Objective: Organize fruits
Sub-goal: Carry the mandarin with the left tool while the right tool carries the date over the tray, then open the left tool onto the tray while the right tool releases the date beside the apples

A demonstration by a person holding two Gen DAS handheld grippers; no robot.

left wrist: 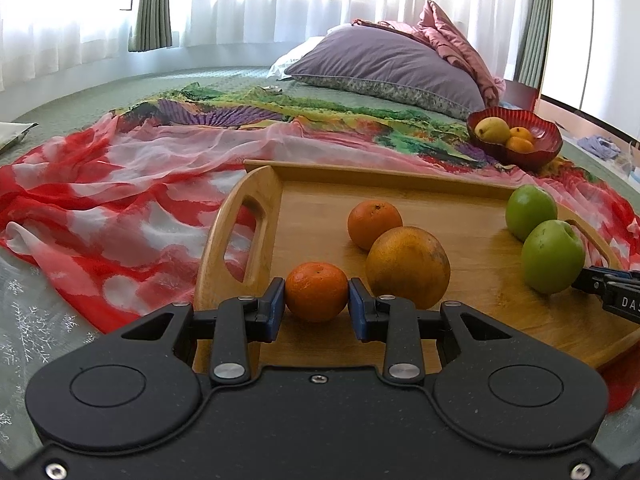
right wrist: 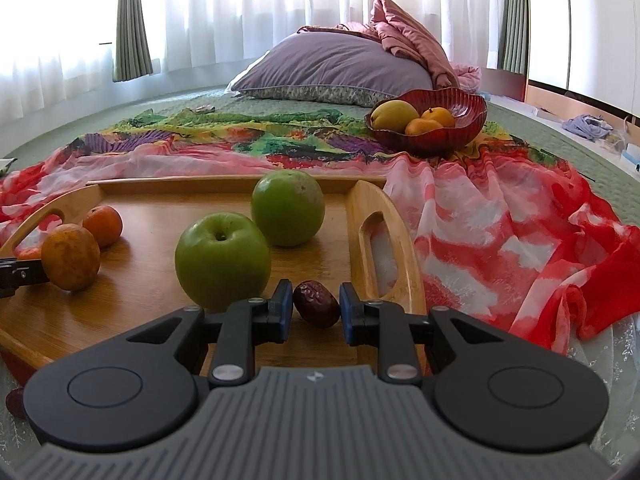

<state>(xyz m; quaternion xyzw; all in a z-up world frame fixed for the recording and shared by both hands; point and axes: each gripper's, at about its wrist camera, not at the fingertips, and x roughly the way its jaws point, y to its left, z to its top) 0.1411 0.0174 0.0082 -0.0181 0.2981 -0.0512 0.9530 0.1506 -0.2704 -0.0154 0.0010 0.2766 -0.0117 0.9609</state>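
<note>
A wooden tray [left wrist: 460,196] lies on the bed. My left gripper [left wrist: 317,305] is shut on a small mandarin [left wrist: 316,296] at the tray's near left. Behind it sit a large orange [left wrist: 407,266] and a smaller orange [left wrist: 374,224]. Two green apples [left wrist: 553,256] [left wrist: 530,212] sit at the right. My right gripper [right wrist: 315,309] has its blue pads on both sides of a dark red date [right wrist: 316,309] on the tray [right wrist: 140,280], next to a green apple [right wrist: 222,260]; whether the pads touch it is unclear.
A red bowl [right wrist: 460,120] with a yellow mango [right wrist: 394,116] and small oranges stands beyond the tray on colourful scarves [right wrist: 500,240]. A purple pillow [right wrist: 336,68] lies at the bed's head. Another date [right wrist: 16,402] lies off the tray, near left.
</note>
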